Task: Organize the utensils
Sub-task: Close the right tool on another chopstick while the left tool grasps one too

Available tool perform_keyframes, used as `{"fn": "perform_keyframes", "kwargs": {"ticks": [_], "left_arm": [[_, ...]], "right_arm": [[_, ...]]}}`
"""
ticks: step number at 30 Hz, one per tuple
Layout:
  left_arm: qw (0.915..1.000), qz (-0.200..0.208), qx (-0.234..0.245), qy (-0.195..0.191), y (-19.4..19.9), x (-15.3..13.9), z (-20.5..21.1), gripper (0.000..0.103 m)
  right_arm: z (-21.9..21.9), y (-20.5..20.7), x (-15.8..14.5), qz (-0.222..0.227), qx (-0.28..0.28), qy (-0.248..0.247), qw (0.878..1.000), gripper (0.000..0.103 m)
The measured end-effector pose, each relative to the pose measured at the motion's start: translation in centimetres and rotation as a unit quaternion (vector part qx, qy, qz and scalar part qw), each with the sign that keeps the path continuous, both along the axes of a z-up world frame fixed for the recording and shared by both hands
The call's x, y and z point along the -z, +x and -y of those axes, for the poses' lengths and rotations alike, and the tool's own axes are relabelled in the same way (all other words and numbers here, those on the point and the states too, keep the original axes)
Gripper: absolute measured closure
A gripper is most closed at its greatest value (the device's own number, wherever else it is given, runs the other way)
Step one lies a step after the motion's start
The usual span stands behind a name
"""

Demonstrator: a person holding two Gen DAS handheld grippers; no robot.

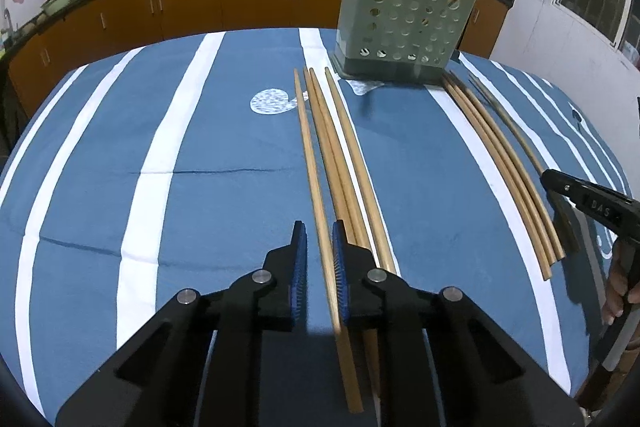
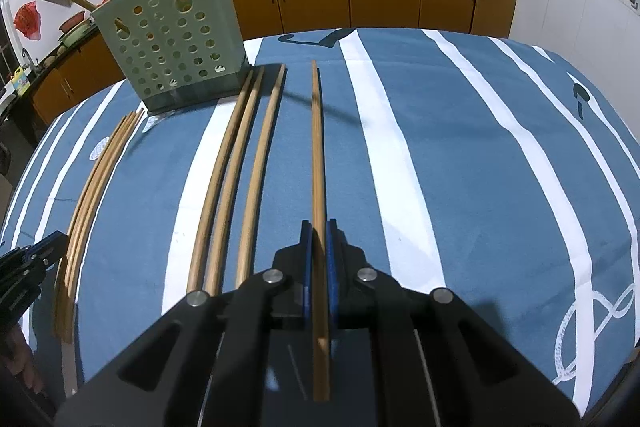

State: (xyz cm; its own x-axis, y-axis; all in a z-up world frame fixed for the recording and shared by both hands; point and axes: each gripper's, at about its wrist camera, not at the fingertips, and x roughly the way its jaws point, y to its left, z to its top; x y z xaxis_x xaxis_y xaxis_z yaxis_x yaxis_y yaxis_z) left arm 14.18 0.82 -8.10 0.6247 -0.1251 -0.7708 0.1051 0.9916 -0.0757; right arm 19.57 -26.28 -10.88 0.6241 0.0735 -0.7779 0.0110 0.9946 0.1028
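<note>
At the blue striped table point(image 2: 460, 155), my right gripper point(image 2: 319, 227) clamps one chopstick point(image 2: 317, 147); my left gripper point(image 1: 320, 231), jaws narrowed, brackets another point(image 1: 310, 155) without visibly pinching it. Pickup appears underway; next, I judge, both go to the green perforated holder point(image 1: 404, 15) beyond.

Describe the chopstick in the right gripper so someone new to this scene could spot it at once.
Start at the green holder on the striped cloth. To its right lie three chopsticks in a close group. The held chopstick lies apart, further right of them, the only one with its near end between the right gripper's blue pads.
</note>
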Motion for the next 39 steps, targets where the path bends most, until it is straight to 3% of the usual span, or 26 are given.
{"fn": "perform_keyframes", "kwargs": {"ticks": [2,12,39], "left_arm": [[1.0000,0.000,-0.002,0.001,0.1,0.0,-0.1,0.095],[0.9982,-0.007,-0.060,-0.004,2.2,-0.1,-3.9,0.096],[0.9989,-0.002,-0.046,0.004,1.6,-0.1,-3.4,0.096]], "right_arm": [[-0.1,-0.1,0.0,0.000,-0.001,-0.002,1.000,0.094],[0.2,0.0,0.1,0.005,0.006,-0.002,1.000,0.095],[0.2,0.1,0.1,0.005,0.006,-0.005,1.000,0.094]]}}
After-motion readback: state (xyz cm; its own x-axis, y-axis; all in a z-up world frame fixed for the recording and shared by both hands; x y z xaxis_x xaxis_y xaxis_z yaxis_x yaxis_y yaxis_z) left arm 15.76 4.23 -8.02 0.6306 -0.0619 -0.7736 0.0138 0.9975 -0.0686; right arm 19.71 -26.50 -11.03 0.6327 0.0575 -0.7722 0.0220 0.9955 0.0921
